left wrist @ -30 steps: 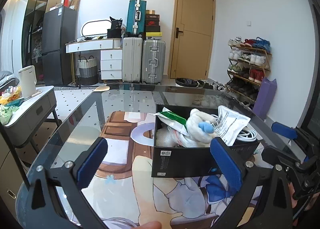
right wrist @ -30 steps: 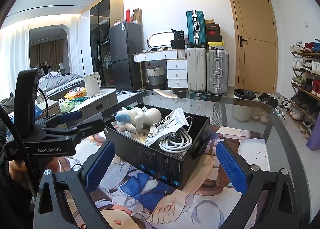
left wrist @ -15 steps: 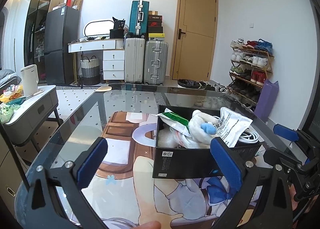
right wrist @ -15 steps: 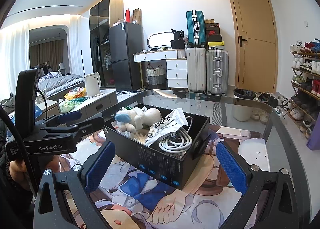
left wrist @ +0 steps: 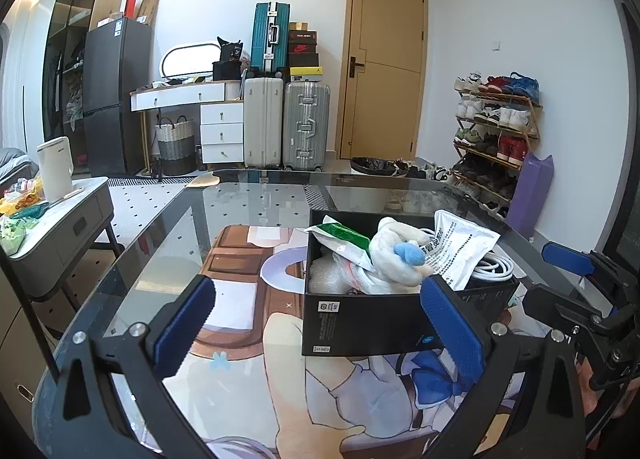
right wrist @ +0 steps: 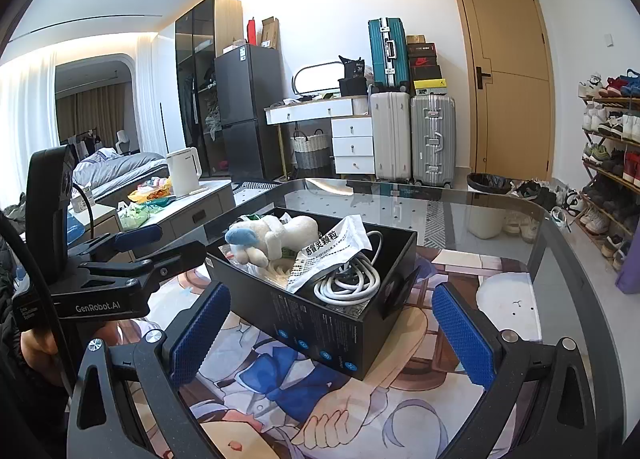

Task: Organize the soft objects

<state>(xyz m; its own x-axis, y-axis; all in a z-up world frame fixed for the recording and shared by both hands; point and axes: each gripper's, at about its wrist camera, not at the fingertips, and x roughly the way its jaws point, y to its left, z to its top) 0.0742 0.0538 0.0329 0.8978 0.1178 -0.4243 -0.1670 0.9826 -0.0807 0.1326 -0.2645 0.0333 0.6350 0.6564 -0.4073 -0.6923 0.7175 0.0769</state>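
A black open box [left wrist: 360, 319] [right wrist: 320, 323] stands on the glass table over a cartoon-printed mat. Inside lie a white plush toy with a blue ear [left wrist: 396, 255] [right wrist: 272, 239], a white printed pouch [left wrist: 460, 251] [right wrist: 332, 255], a green-and-white packet [left wrist: 340, 237], a clear plastic bag [left wrist: 332, 277] and a coiled white cable [right wrist: 348, 283]. My left gripper [left wrist: 320, 323] is open with nothing between its fingers, just short of the box's near wall. The right gripper [right wrist: 328, 339] is open too, facing the box's long side. Each gripper shows in the other's view: the right one [left wrist: 576, 279], the left one [right wrist: 136, 247].
The glass table's rounded far edge [right wrist: 420, 189] lies beyond the box. A grey side cabinet [left wrist: 60, 219] with a white kettle [left wrist: 54, 169] stands at the left. Suitcases [left wrist: 288, 123], a wooden door [left wrist: 380, 71] and a shoe rack [left wrist: 496, 135] line the far wall.
The left gripper's view has shifted slightly, with the box now a little farther right in it. The right gripper has stayed still. Both stay open.
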